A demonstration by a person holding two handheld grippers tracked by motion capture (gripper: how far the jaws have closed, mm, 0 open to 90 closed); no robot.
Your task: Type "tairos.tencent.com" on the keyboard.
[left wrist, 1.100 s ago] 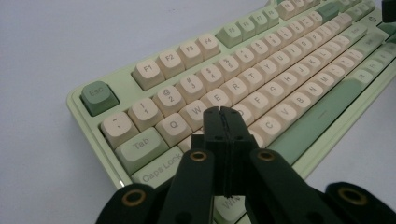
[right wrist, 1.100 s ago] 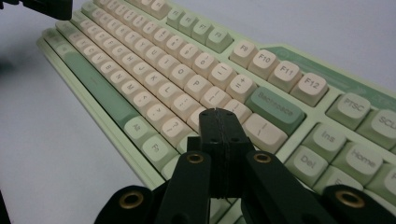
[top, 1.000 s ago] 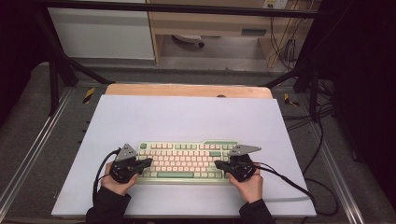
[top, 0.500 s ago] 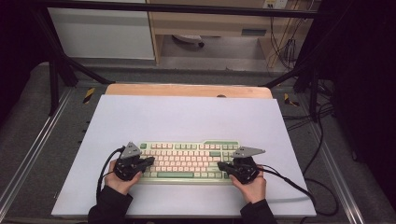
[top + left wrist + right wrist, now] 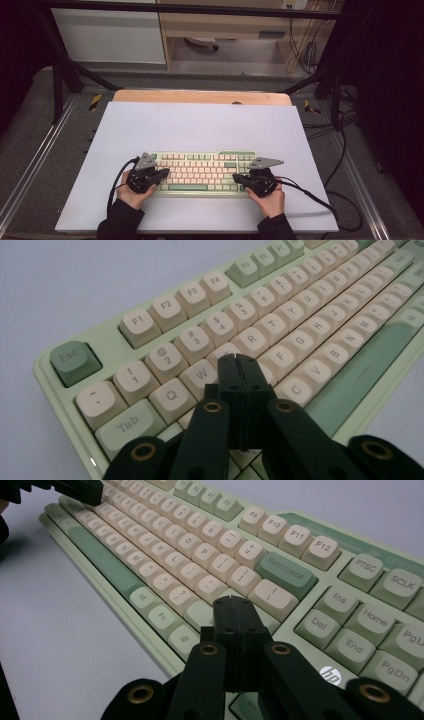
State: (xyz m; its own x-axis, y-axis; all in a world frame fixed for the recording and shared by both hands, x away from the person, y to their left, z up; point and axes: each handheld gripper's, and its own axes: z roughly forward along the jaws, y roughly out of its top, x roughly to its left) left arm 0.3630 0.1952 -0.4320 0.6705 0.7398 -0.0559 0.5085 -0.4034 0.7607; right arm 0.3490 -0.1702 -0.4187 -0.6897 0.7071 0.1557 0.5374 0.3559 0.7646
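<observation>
- Keyboard point(image 5: 202, 172) lies near our edge of the table point(image 5: 200, 125), long axis running left to right.
- Left hand-held gripper point(image 5: 239, 362), jaws together, sits over its left keys; right hand-held gripper point(image 5: 235, 605), likewise closed, over the right end.

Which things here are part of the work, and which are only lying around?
Part of the work:
- keyboard
- left gripper, jaws shut, over the left keys
- right gripper, jaws shut, over the right keys

Only lying around:
- white mat under the keyboard
- wooden board behind it
- cables beside the table
</observation>
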